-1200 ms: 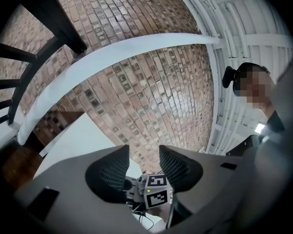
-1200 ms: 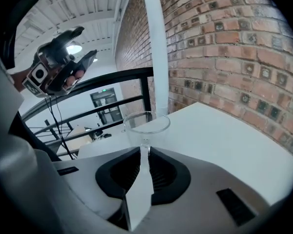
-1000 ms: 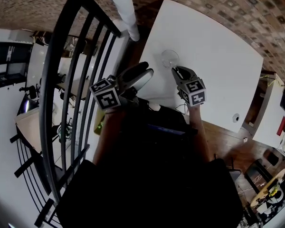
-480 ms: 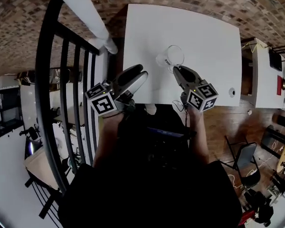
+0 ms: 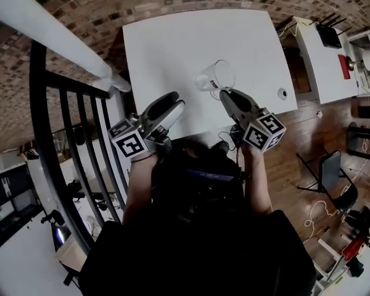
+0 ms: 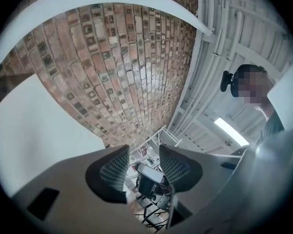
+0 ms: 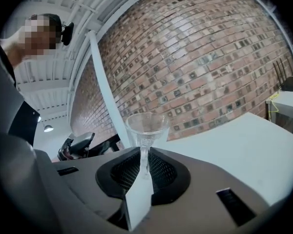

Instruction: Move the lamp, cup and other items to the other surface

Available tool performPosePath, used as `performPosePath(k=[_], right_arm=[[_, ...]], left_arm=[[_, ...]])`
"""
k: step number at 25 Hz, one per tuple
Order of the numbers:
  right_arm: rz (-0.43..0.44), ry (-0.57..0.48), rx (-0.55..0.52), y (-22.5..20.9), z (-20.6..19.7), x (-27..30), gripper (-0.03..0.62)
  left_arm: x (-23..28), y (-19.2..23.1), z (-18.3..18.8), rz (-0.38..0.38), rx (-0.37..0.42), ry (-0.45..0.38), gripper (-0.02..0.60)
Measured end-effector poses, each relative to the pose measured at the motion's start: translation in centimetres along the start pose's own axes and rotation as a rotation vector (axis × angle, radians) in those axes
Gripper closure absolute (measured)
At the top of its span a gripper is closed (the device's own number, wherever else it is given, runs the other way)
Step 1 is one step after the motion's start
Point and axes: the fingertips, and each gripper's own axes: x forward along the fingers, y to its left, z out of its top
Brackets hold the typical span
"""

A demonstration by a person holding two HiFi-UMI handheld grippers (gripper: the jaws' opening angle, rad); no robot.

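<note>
Glass [image 5: 214, 78] pinched by its thin stem between the pads of the right gripper [image 5: 225, 93], bowl sticking out past the fingertips. From the head view, placed over the near half of the white table [image 5: 191, 36], a little right of its middle; touching the tabletop or not, impossible to tell. In the right gripper view, the same glass [image 7: 146, 123] clear and empty, stem caught in the narrow gap of the closed-down jaws of the right gripper [image 7: 144, 167], bowl standing above them against the brick wall [image 7: 210, 57], with the table [image 7: 249, 140] stretching away to the right and a white pole [image 7: 105, 96] rising to the left.

Left gripper [image 5: 171, 98] held over the near left edge of the table, well apart from the glass. In the left gripper view, jaws of the left gripper [image 6: 142, 165] spread wide with nothing gripped, only distant clutter showing through the gap, brick wall [image 6: 132, 72] beyond.

On the table's right near corner, a small round thing [image 5: 282, 93], too small to name. Left of the table, a dark railing [image 5: 80, 140]. To the right, wooden floor [image 5: 308, 134], a second white table [image 5: 320, 60] and a chair [image 5: 333, 177].
</note>
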Motion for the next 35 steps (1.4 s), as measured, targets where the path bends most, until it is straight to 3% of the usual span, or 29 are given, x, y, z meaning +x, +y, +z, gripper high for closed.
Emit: performPosePath(k=[8,25,35], right_arm=[[-0.057,-0.12,0.057,-4.3,1.4,-9.8,0.525],[-0.224,-0.357,0.13,-15.7,3.2,-37.7,0.525],[-0.406,-0.507,0.132,-19.5,1.8,-55.7,0.526]], left_arm=[[7.2,-4.0,-6.0,-0.064,0.037,0.097,0.397],[24.9,-16.5,-25.2,-0.166,0.046,0.335,0.397],[33.4,-24.2,-37.5,-0.307,0.054,0.504,0.397]])
